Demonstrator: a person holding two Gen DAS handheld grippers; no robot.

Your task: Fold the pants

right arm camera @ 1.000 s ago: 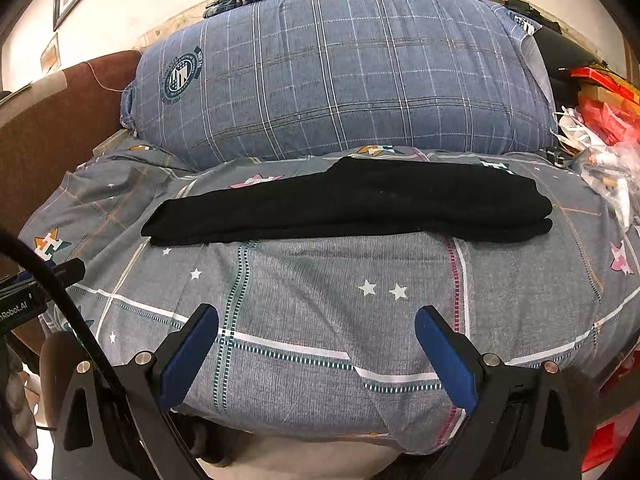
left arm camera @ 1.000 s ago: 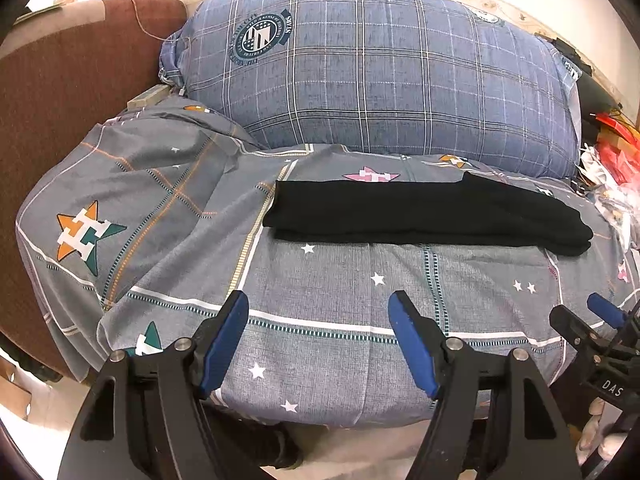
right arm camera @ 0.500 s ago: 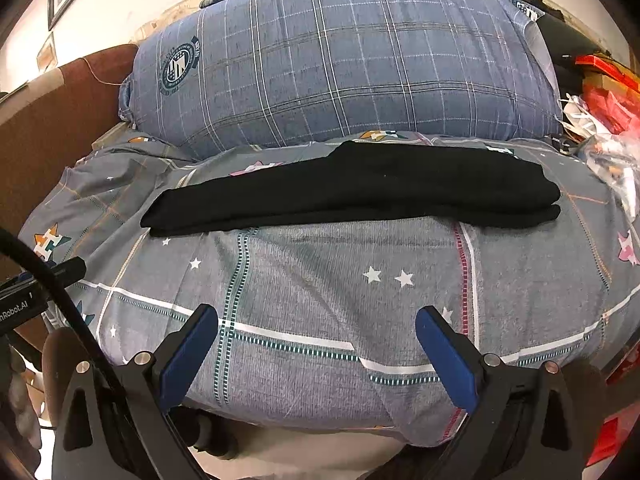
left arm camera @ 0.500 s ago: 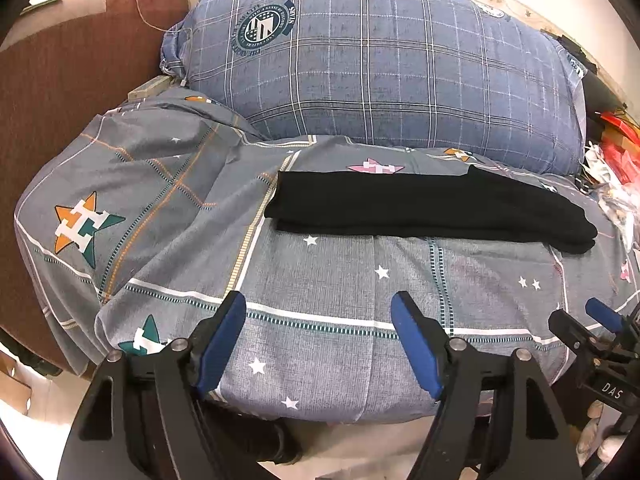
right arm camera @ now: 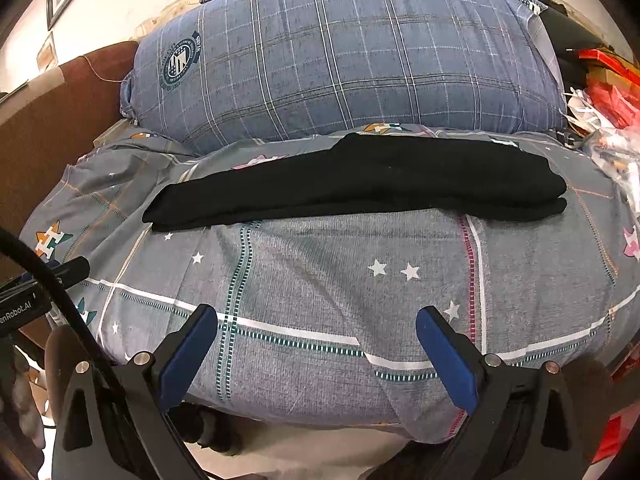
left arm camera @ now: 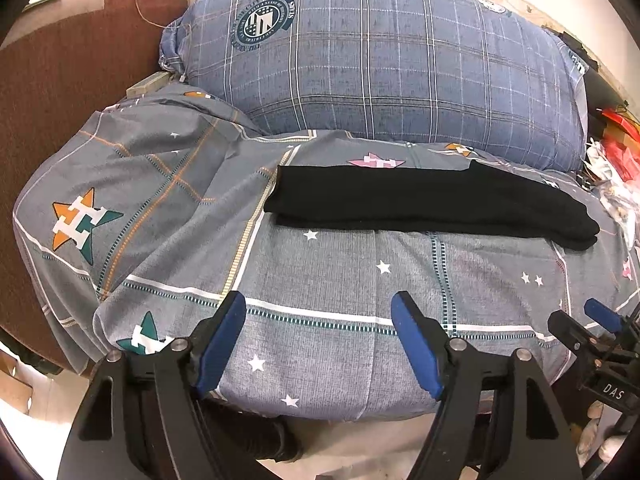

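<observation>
Black pants [left arm camera: 424, 200] [right arm camera: 360, 178] lie folded lengthwise into a long narrow strip across the grey star-print bed cover [left arm camera: 328, 280] [right arm camera: 340, 280]. They rest flat, just in front of the big blue plaid pillow. My left gripper [left arm camera: 318, 308] hovers over the bed's near edge, open, with nothing between its blue pads. My right gripper [right arm camera: 316, 320] is also open and empty, well short of the pants. The right gripper's tip [left arm camera: 600, 316] shows at the right edge of the left wrist view.
A large blue plaid pillow [left arm camera: 380, 60] [right arm camera: 340, 56] fills the back of the bed. A brown padded headboard [left arm camera: 68, 64] stands at the left. Red packets and plastic clutter [right arm camera: 604, 92] pile up at the right. A black cable [right arm camera: 52, 272] crosses the right wrist view's left.
Both views have shifted slightly, so the pants sit a little lower in frame. The pants have not moved and both grippers stay open.
</observation>
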